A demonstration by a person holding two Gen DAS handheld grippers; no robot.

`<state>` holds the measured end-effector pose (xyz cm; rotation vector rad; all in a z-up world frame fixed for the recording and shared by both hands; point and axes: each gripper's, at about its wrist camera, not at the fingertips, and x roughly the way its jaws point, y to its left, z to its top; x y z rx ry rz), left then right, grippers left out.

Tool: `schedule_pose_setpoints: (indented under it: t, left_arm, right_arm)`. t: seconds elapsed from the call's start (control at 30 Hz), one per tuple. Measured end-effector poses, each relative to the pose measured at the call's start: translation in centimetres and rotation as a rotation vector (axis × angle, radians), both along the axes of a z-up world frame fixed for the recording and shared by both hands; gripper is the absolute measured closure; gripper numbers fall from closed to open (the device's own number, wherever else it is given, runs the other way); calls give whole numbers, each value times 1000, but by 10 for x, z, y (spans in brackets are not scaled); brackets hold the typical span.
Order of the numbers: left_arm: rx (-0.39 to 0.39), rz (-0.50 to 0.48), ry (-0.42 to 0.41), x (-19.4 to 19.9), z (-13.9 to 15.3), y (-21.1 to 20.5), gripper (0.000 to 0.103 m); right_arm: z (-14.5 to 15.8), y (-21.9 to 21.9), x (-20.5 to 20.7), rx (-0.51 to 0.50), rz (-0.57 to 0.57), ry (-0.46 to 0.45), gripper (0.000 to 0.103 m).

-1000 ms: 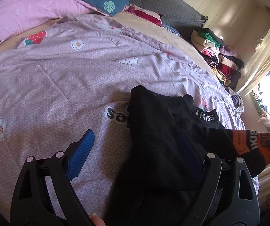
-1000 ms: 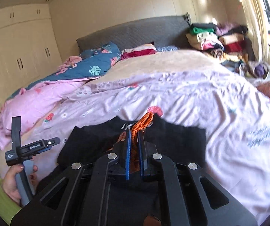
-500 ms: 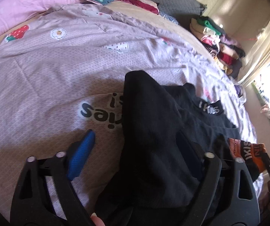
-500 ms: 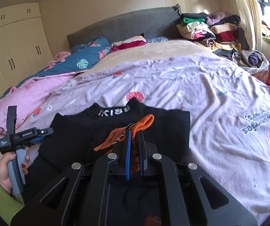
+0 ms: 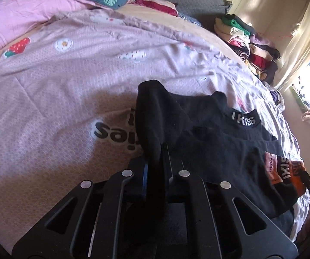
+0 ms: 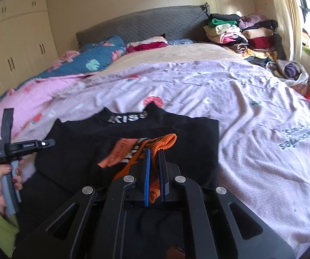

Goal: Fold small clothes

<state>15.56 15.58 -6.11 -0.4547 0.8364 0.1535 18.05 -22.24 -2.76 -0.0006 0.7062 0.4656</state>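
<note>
A: What covers the bed?
B: A lilac printed quilt (image 6: 230, 99), with the black knit top (image 6: 133, 138) lying flat on it.
A: The grippers?
B: Left gripper (image 5: 155, 168) pinches the top's black edge; right gripper (image 6: 154, 172) clamps its orange ribbed cuff (image 6: 161, 143).

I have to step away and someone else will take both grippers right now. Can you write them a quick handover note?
Left gripper: shut on the left edge of the black knit sweater with white lettering on its collar.
Right gripper: shut on the sweater's orange ribbed cuff.
Where: the sweater lies on the lilac strawberry-print bedspread, collar away from you.
Done: the orange-cuffed sleeve is brought across the black body.
Left: probably fold the left side in, release both, then fold bottom to collar.
</note>
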Motion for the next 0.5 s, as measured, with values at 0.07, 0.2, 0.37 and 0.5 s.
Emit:
schedule_pose_setpoints:
  t: [0.07,0.2,0.37,0.5]
  left_arm:
    - [2,0,-3,-1,0,0,98]
    - [-4,6,0,-3,1,0,95]
    - [-6,15,-14,-11,6,2,91]
    - [33,21,-50,-18,21,0,89]
  right_arm:
    - [-6,-5,4,-18,-33,27,99]
    - [-11,-16,9,-33,-92,52,103]
    - [-11,-28,11,15,-117,78,103]
    - [-10,-19,8,22,-79,85,103]
